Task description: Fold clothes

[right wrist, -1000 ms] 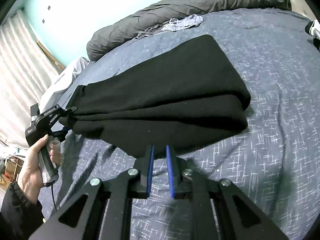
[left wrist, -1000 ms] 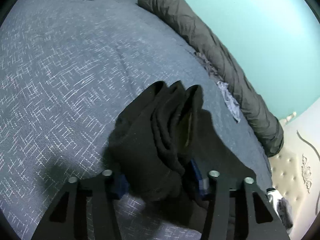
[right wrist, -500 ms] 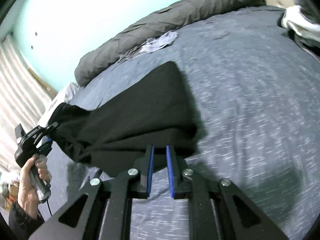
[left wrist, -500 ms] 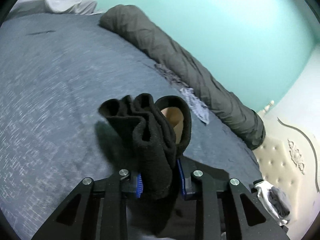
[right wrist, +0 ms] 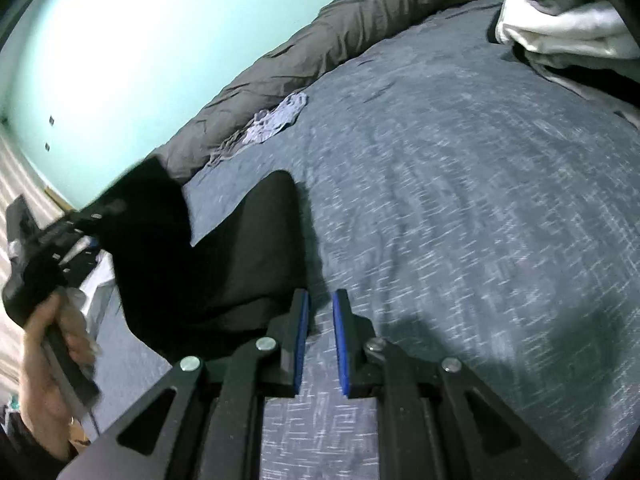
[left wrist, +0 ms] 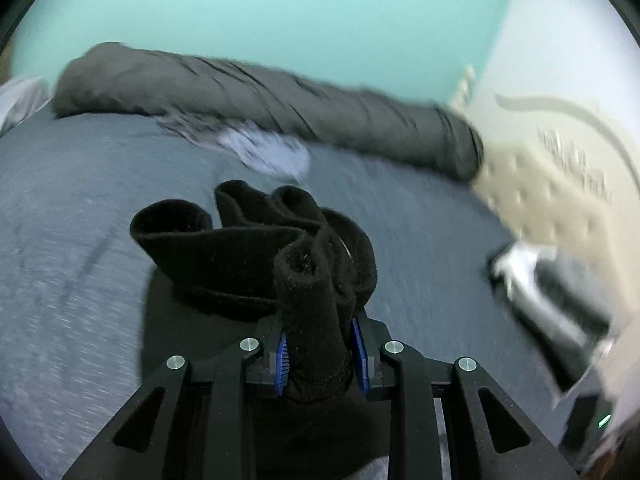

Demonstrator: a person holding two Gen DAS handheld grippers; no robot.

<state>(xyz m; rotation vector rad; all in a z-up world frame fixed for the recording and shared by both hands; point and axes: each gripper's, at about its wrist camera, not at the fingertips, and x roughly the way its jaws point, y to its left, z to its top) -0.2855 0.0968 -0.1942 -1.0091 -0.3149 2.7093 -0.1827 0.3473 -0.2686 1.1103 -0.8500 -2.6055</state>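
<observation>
A black fleece garment [left wrist: 256,256] is bunched between the blue pads of my left gripper [left wrist: 320,344], which is shut on it and holds it raised over the bed. In the right wrist view the same garment [right wrist: 224,248] hangs from the left gripper [right wrist: 60,248] at the left, its far end still on the blue-grey bedspread [right wrist: 460,200]. My right gripper [right wrist: 320,320] hovers just right of the garment's edge, its pads a narrow gap apart with nothing between them.
A rolled dark grey duvet [left wrist: 280,96] lies along the teal wall, with a small pale cloth [left wrist: 268,152] beside it. A white and grey clothes pile [right wrist: 560,20] sits near the padded headboard [left wrist: 552,196].
My left gripper has lifted the garment's end and swung it toward the headboard, doubling the garment over. The right gripper has stayed near the garment's edge, still holding nothing.
</observation>
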